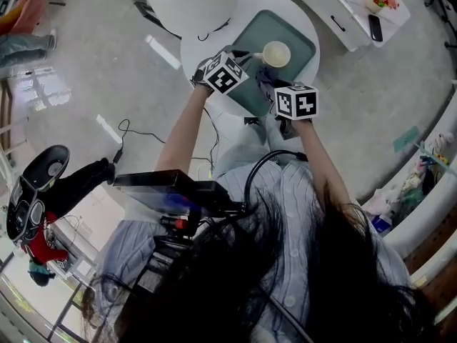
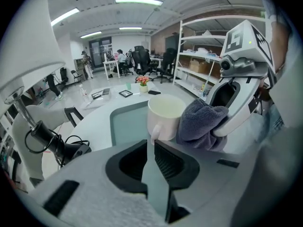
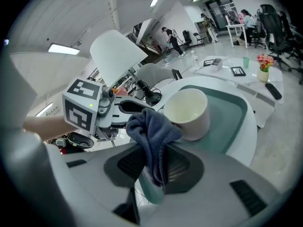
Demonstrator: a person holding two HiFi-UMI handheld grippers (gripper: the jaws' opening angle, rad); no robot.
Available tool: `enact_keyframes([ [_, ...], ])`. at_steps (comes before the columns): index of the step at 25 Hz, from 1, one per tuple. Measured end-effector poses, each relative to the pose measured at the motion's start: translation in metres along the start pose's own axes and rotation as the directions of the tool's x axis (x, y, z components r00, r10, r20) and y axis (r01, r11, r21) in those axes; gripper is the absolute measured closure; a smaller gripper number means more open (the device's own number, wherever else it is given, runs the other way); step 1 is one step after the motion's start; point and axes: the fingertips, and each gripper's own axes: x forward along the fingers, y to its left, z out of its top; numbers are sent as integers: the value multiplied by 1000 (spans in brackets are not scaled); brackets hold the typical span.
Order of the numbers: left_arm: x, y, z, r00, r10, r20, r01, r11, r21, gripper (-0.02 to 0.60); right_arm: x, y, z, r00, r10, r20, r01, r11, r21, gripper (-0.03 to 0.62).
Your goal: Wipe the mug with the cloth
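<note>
Mug (image 1: 276,53) stands upright on tray (image 1: 298,43), cloth (image 3: 151,126) just beside it

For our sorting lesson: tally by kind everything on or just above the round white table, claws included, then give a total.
Mug: 1
Cloth: 1
Teal mat: 1
Lamp: 1
Claw: 2 (left claw, right claw)
Total: 6

Left arm (image 1: 184,131) and right arm (image 1: 321,159) reaching to upper centre, left gripper (image 2: 150,145) jaws together, empty, right gripper (image 3: 157,157) jaws clamped on cloth (image 3: 152,129)
</note>
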Motion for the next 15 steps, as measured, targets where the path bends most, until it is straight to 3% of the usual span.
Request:
enact_keyframes([
  [5,6,1,2,997,-73,6,72,997,42,549,11,-3,4,1000,8,1,-8,994,110,496],
  [12,-3,2,6,994,-108,2,108,990,89,545,19,2,12,996,75,38,-83,949,305,496],
  [15,-1,-3,6,991,-134,-23,135,984,117,485,22,-2,11,997,64,31,-70,950,303,496],
])
